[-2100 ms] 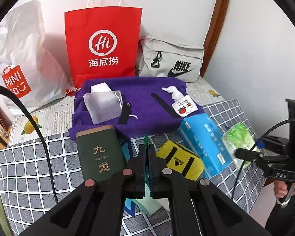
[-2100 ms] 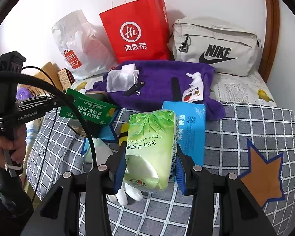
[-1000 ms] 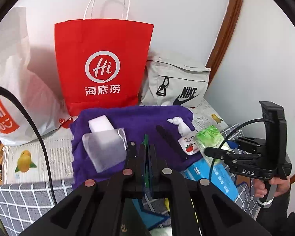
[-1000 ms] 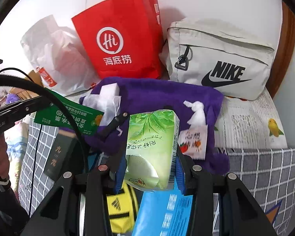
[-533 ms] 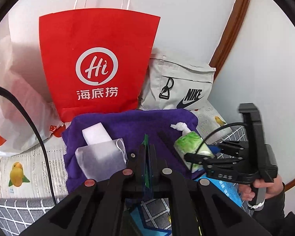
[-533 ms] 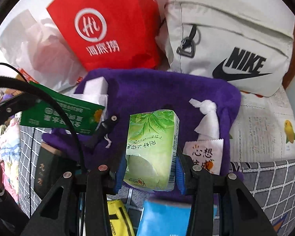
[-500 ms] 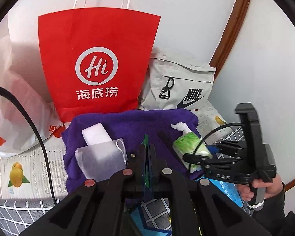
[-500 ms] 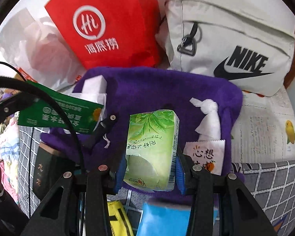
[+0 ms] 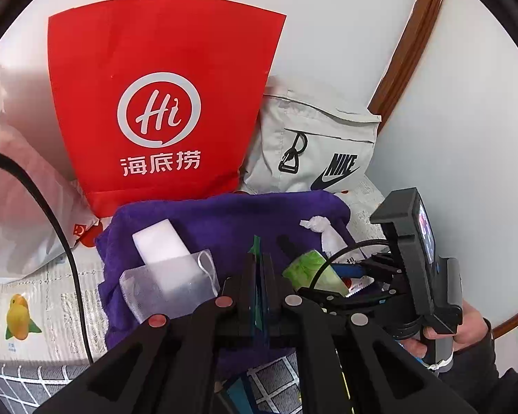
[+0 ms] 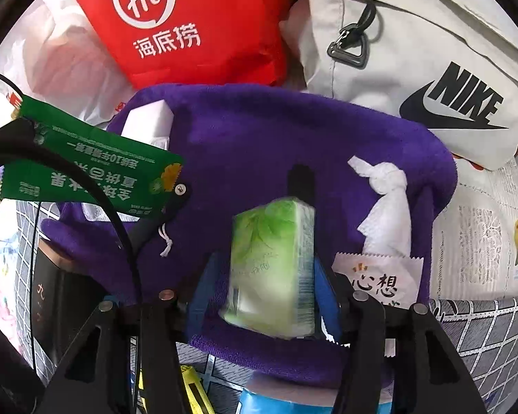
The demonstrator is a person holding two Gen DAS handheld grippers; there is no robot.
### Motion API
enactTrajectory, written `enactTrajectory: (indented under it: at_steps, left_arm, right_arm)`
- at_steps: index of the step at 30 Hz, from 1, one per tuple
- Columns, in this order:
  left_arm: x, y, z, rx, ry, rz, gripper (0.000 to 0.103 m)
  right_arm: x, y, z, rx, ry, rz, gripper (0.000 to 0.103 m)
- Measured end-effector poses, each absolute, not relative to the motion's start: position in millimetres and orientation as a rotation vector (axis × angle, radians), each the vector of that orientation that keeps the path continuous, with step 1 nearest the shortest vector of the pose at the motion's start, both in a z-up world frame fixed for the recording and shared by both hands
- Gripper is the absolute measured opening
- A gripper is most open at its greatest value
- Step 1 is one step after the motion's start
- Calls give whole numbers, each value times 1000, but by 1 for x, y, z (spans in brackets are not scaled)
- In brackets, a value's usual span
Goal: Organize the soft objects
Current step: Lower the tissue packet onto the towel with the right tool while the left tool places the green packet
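Note:
A purple towel [image 10: 259,138] lies spread on the bed. My right gripper [image 10: 264,276] points steeply down over its near part, and its jaws are opening. A green tissue pack [image 10: 269,234] stands between them, blurred; the left blue pad [image 10: 203,286] is clear of it. In the left wrist view the tissue pack [image 9: 310,269] rests low on the purple towel [image 9: 231,220] inside the right gripper [image 9: 328,281]. My left gripper [image 9: 259,262] is shut on a thin green packet [image 9: 255,248]. That green packet [image 10: 96,169] hangs over the towel's left edge.
On the towel lie a white block [image 9: 159,245], a mesh pouch [image 9: 169,286], a black strap [image 10: 302,179] and a knotted white wipe [image 10: 386,193]. Behind stand a red paper bag [image 9: 162,103], a grey Nike bag [image 9: 314,151] and a white plastic bag [image 9: 17,207]. A dark box [image 10: 48,296] sits near left.
Both grippers have moved forward over the purple towel. The right one has sunk and tipped down, its jaws have widened, and the tissue pack has come loose of the left pad.

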State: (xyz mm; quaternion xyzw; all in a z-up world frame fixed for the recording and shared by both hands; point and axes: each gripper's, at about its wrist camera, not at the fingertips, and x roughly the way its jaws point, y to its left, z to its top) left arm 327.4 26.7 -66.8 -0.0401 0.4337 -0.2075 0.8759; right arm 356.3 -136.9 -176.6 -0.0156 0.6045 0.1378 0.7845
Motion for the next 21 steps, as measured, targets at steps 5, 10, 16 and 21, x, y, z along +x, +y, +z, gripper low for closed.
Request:
enactTrajectory:
  at_steps: [5,10,16,21]
  left_arm:
    - [337,21,-70,-101,918,-452,3]
    - [344,12,-72,-121,929,-488,3]
    - [361,5,-85,-133,965,-490,3]
    - [371,4,-97,-112,993,-460,3]
  right_arm:
    - [353,-146,-165,-28,1282,282,56]
    - [342,-156,-146,-17,1237,272,56]
    - [330,-164,-129,-20,1203,268,56]
    - [321,-167,-119,-33,1185,265,56]
